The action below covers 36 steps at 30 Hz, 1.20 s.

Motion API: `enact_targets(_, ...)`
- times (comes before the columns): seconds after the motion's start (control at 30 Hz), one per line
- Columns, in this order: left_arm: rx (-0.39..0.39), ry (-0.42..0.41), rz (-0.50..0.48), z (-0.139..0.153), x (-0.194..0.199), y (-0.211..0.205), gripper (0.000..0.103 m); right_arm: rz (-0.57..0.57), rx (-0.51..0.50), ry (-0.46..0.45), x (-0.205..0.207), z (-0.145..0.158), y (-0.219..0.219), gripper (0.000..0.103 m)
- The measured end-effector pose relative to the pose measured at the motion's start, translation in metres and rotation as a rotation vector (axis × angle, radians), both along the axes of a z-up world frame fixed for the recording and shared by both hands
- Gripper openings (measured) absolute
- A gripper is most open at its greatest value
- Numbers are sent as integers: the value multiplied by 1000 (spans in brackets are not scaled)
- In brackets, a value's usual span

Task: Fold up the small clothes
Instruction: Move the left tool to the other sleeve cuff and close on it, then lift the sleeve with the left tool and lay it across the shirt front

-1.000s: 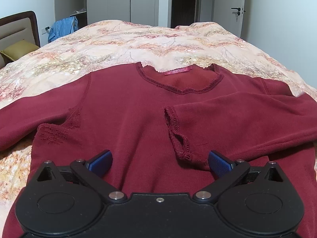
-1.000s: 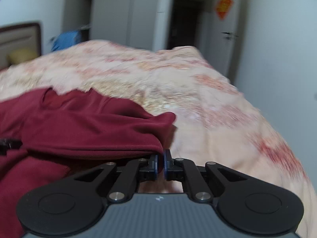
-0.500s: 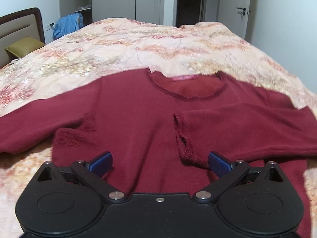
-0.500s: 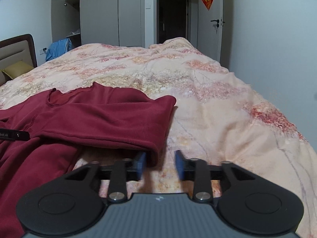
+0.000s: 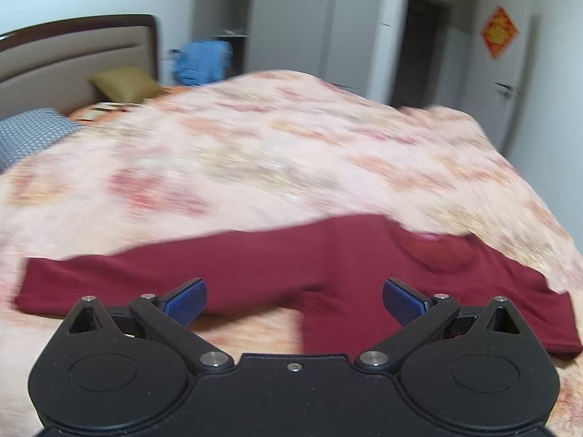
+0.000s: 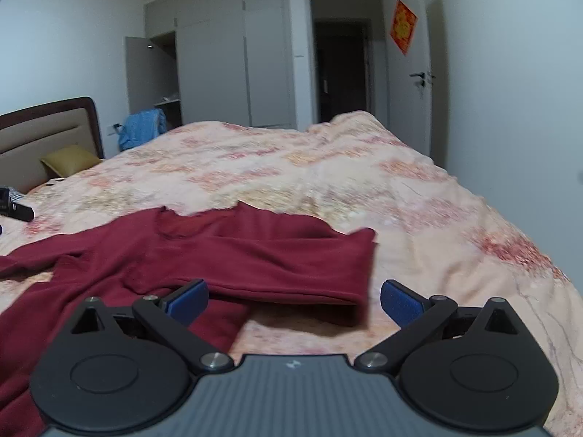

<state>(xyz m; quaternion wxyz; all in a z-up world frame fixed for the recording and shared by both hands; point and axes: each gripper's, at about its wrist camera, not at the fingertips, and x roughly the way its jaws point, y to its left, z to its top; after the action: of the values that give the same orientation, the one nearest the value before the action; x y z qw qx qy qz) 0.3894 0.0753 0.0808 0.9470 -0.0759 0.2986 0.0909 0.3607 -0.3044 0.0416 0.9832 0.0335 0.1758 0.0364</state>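
A dark red long-sleeved sweater (image 5: 277, 266) lies on the flowered bedspread (image 5: 277, 167). In the blurred left wrist view its one sleeve stretches out to the left and the collar sits at the right. My left gripper (image 5: 294, 300) hangs open above the sleeve and armpit, with nothing between its fingers. In the right wrist view the sweater (image 6: 226, 255) shows its other sleeve folded across the body, the fold's edge near the front. My right gripper (image 6: 294, 300) has its jaws opening wide, just in front of that folded edge, and the pads press on nothing.
Headboard (image 5: 73, 54), an olive pillow (image 5: 124, 83) and a checked pillow (image 5: 29, 134) lie at the bed's far left. Blue cloth (image 6: 142, 127) hangs by the wardrobe (image 6: 226, 65). A door (image 6: 415, 80) and dark doorway stand beyond the bed. The bed edge drops off at the right.
My right gripper went from shut on the folded sleeve's edge to wide open and drew back. My left gripper, open throughout, rose and swung left, from over the chest to over the outstretched sleeve.
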Motion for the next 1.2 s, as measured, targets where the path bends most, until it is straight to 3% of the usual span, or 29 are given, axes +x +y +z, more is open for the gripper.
enact_targets(0.17,56,-3,146,20,-35,80,103,103,21,9,-17,0,44,103)
enact_targets(0.3,21,11,238,12,-57,141,103,233,21,56,-32,-10,86,103)
enact_targets(0.57,-171,58,370,-65,-78,214,102,374,29,126,-49,-40,151,103)
enact_targets(0.77,-212,44,473,-107,-60,239,102,358,49,186,-38,-57,172,103)
enact_targets(0.9,-214,-28,529,-112,-55,251,98,332,31,187,-35,-63,177,103)
enact_targets(1.03,-209,-46,612,-109,-49,261,77,319,5,187,-33,-68,180,103)
enact_targets(1.1,-205,-55,626,-108,-46,263,57,316,6,190,-31,-70,180,103)
enact_targets(1.17,-188,-55,645,-107,-42,264,22,311,17,190,-30,-70,179,103)
enact_targets(1.2,-164,-51,662,-107,-40,263,14,311,20,191,-29,-70,178,103)
